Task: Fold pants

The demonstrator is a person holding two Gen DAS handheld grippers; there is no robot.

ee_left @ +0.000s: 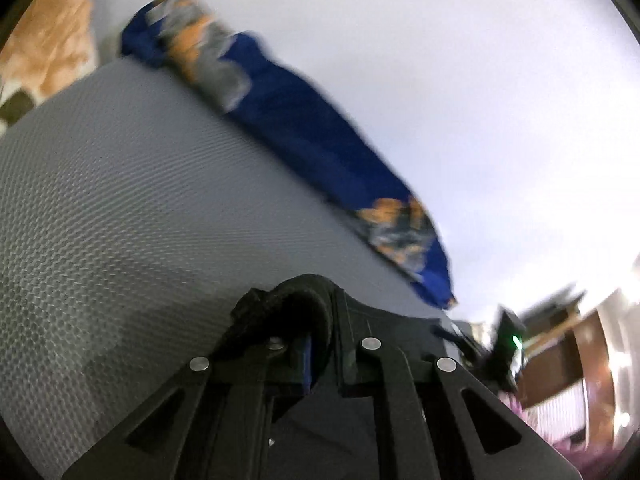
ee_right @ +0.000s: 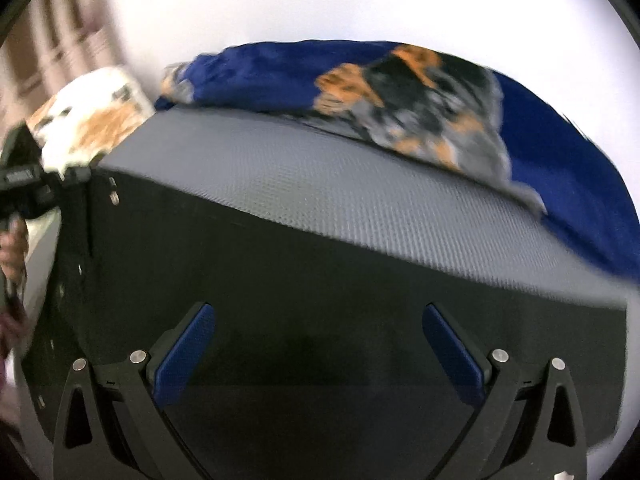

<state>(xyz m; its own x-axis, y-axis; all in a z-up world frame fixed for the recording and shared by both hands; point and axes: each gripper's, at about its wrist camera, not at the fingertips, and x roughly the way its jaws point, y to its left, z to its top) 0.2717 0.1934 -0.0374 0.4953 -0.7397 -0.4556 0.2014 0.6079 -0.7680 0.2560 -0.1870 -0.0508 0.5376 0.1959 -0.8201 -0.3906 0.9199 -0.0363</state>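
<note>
The left hand-held gripper (ee_left: pixel 316 320) has its jaws together on a fold of dark cloth – a black band bunches over the fingertips, and it looks to be an edge of the pants (ee_right: pixel 320 352). The right hand-held gripper (ee_right: pixel 320 354) stands wide apart with nothing between its blue pads (ee_right: pixel 185 354), hovering just over the dark cloth that fills the near part of its view.

The pants are black and lie spread on the grey textured surface (ee_left: pixel 120 200), reaching to its near edge. Judging by the way the cloth drapes and bunches, they are soft, light and limp – they will sag wherever they are not held, so corners or a hem or waistband give the best hold, one in each gripper. Which end is which I cannot tell; the pictures are blurred.

Beyond the pants, at the far edge of the surface, lies a blue cloth (ee_left: pixel 320 152) with orange and grey patches. An orange-and-white cloth (ee_right: pixel 92 120) sits off one far corner. Behind is a pale wall, with brown furniture at the margins.
</note>
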